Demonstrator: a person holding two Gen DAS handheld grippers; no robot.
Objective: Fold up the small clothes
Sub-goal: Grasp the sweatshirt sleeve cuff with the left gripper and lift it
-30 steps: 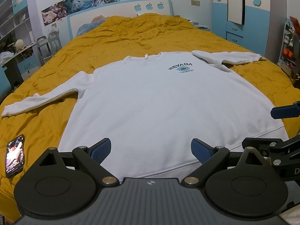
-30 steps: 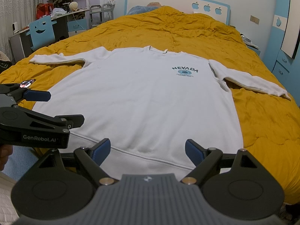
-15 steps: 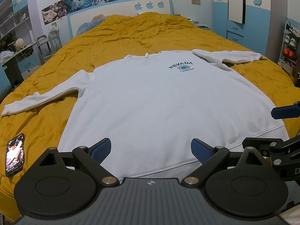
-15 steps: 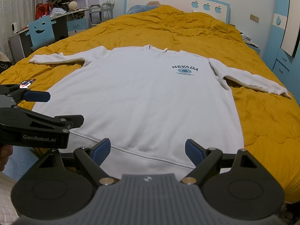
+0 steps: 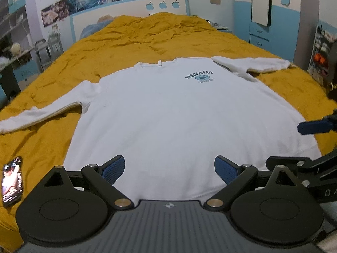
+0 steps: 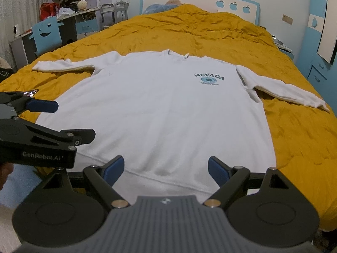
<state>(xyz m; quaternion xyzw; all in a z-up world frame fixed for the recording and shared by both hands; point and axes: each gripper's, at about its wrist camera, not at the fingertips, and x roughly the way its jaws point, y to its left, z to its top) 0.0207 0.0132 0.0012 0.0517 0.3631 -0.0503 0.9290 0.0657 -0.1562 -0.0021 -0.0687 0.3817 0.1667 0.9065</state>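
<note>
A white long-sleeved sweatshirt (image 5: 168, 113) with a "NEVADA" print lies flat, front up, on the yellow bed, sleeves spread to both sides. It also shows in the right wrist view (image 6: 160, 109). My left gripper (image 5: 169, 169) is open and empty, held just above the hem near its middle. My right gripper (image 6: 166, 170) is open and empty above the hem, to the right of the left one. Each gripper shows at the edge of the other's view.
The yellow duvet (image 5: 160, 35) covers the whole bed. A phone (image 5: 12, 181) with a lit screen lies on the bed at the near left. A desk and blue chair (image 6: 47, 35) stand left of the bed, blue drawers (image 5: 269, 33) to its right.
Both grippers have drifted very slightly; the sweatshirt and phone have not moved. Both grippers stay open.
</note>
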